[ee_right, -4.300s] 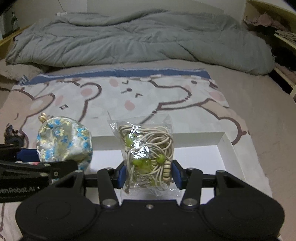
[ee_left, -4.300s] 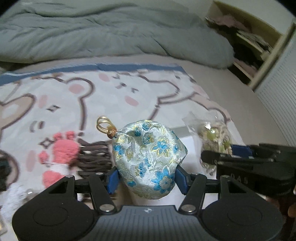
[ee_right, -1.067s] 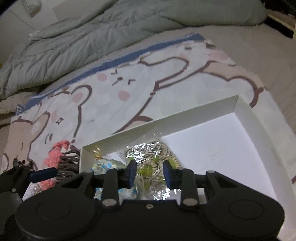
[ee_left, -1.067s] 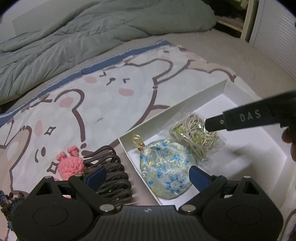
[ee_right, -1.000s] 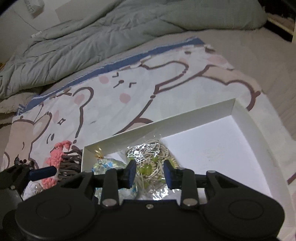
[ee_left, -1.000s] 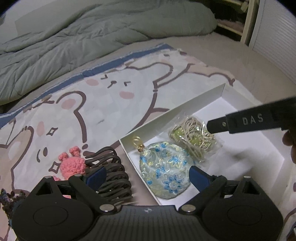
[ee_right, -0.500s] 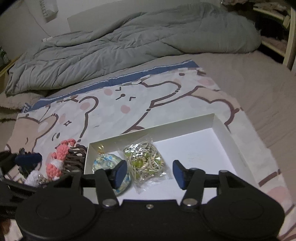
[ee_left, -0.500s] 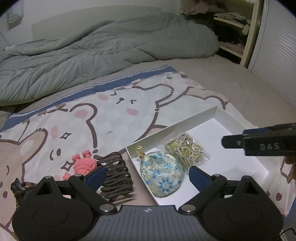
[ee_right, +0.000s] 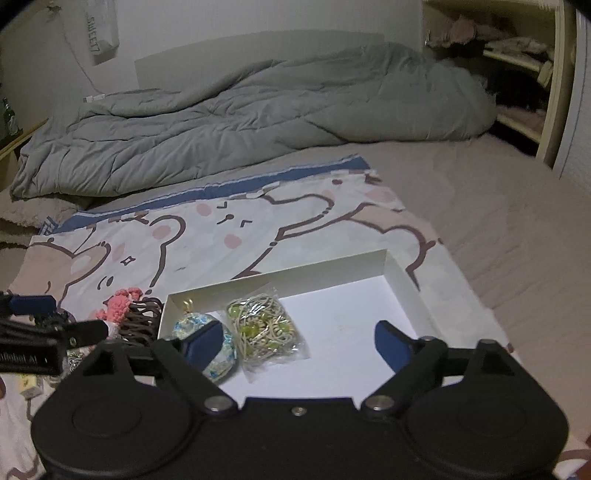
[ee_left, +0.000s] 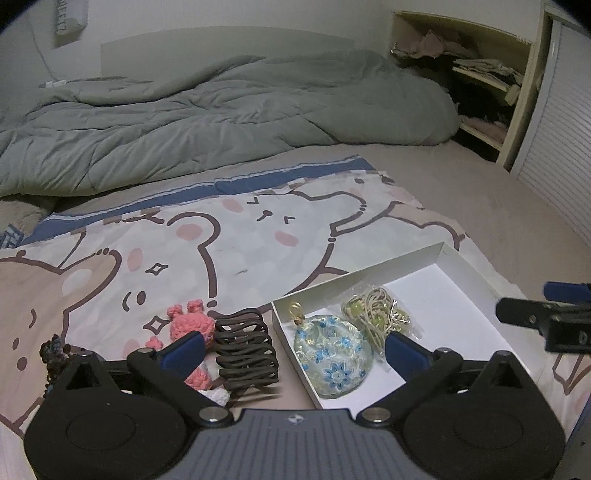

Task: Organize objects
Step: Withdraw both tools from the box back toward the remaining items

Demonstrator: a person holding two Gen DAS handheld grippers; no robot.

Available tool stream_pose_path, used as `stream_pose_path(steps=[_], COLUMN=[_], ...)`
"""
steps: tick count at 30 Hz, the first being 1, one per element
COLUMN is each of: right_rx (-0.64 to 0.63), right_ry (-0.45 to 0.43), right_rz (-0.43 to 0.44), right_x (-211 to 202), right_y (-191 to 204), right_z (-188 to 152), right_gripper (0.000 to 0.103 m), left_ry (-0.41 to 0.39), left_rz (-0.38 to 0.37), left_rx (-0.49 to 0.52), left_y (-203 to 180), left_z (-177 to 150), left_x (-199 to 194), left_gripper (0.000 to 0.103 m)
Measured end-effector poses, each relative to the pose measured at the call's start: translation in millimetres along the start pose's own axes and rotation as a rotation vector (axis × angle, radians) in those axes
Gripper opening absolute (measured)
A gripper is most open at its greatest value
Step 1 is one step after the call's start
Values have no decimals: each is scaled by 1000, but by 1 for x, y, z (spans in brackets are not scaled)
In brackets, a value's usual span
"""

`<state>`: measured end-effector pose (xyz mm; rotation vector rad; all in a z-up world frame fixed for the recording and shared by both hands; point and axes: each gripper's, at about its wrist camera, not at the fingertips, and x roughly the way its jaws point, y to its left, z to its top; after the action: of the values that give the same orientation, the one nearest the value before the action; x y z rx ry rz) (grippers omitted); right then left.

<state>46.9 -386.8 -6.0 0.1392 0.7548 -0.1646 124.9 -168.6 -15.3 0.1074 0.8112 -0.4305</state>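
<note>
Both the left gripper (ee_left: 293,347) and right gripper (ee_right: 297,341) hover empty, fingers spread apart. The brocade pouch (ee_left: 330,360) and bagged cord bundle (ee_left: 376,321) lie in the white box's (ee_left: 469,266) left end. Probably next: the brown claw clip (ee_left: 245,350) and pink crochet toy (ee_left: 192,326) just left of it; pinch the clip across its body, then lift clear of the wall.

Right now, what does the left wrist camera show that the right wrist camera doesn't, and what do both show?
Only the left view shows the dark beaded trinket at the blanket's left edge. Only the right view shows the white wall hanging with lettering. Both show the shallow white cardboard box holding the blue floral brocade pouch and the clear bag of beige cord and green beads, with the dark brown claw hair clip and pink crocheted toy outside it.
</note>
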Motion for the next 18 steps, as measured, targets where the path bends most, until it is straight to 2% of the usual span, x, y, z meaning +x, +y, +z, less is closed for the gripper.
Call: stream_pose_path(steps=[5,18], right_rx=[-14,-13], right_ry=[-22,-43], right_rz=[-3,-19], right_x=[-10,-17], right_y=[-1,1], right_z=[-3,-5], right_gripper=[103,103], left_ry=[-2,-31], left_rz=[-6,7], left_rx=[-16,-34], left_y=[0,13], left_z=[-1,-5], left_x=[-4,-17], left_gripper=[103,103])
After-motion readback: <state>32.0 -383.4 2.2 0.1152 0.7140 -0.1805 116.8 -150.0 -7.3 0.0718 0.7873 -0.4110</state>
